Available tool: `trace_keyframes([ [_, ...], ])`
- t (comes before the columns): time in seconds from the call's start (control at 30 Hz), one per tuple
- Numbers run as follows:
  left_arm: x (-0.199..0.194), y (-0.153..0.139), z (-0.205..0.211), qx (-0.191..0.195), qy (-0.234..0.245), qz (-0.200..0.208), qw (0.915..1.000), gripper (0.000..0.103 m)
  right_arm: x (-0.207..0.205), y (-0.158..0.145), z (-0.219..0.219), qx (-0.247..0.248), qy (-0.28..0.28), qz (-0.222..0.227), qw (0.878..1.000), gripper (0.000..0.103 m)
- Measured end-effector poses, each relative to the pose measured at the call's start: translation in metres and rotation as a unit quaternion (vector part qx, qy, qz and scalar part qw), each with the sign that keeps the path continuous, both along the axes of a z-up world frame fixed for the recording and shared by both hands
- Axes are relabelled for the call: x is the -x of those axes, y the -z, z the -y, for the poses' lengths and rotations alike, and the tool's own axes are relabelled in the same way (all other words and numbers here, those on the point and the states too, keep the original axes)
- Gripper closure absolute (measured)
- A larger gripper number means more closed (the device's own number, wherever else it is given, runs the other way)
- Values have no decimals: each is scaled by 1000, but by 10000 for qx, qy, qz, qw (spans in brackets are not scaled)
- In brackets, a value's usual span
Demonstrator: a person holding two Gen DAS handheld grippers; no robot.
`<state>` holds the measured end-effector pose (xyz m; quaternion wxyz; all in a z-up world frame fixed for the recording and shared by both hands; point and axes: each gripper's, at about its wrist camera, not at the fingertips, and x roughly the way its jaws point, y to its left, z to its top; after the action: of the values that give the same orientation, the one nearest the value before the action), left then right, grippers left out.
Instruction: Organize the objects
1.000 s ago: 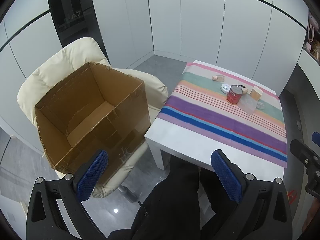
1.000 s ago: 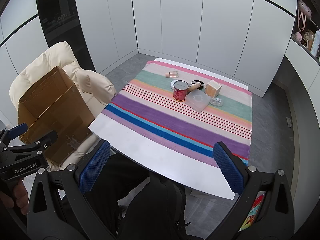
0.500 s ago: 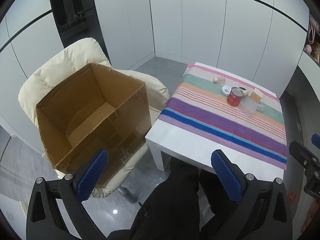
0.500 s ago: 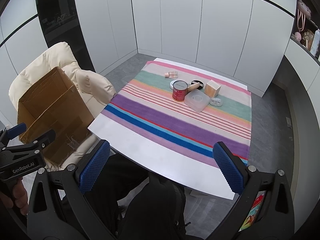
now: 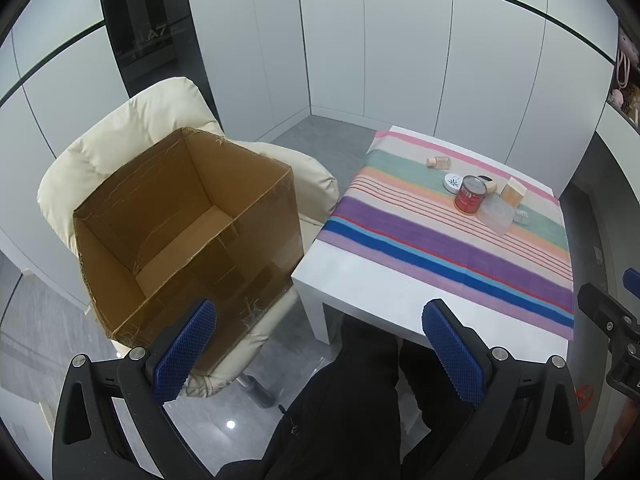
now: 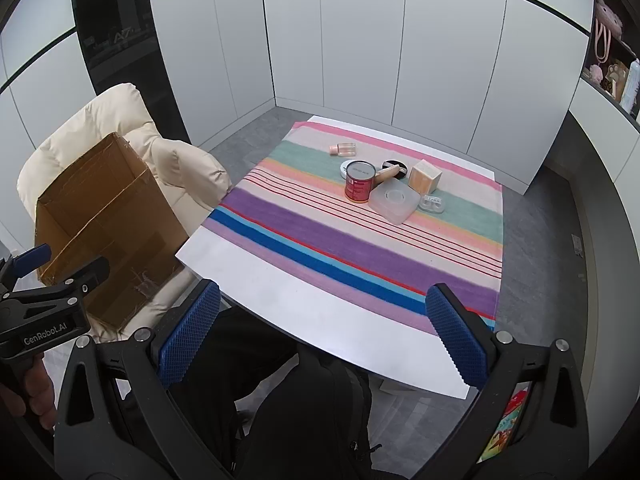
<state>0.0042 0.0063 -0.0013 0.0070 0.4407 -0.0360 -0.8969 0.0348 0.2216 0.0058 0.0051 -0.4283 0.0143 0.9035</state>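
Both tools gape wide with nothing held. Leftmost, an empty cardboard box (image 5: 188, 236) sits on the cream chair (image 5: 120, 132), nearer the left tool (image 5: 320, 356). Rightward, the small items cluster around a red can (image 6: 360, 182) at the worktop's (image 6: 280, 280) far end, well ahead of the right tool (image 6: 322, 338), the nearer one.

Hidden and cut-off parts

The can (image 6: 360, 182) hides part of the white tin (image 6: 345, 169) and black disc (image 6: 394, 166) behind it; its label is too small to read. The frame's left edge crops the left gripper (image 6: 44, 280), and the box (image 6: 104, 232) covers the chair (image 6: 132, 128) seat.
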Motion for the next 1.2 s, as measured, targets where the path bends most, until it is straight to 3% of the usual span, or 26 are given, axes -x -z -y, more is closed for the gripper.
trace_keyframes([
  [1.2, 1, 1, -10, -13, 97, 62, 9999, 0, -3, 1, -2, -10, 43, 10, 10000, 0],
])
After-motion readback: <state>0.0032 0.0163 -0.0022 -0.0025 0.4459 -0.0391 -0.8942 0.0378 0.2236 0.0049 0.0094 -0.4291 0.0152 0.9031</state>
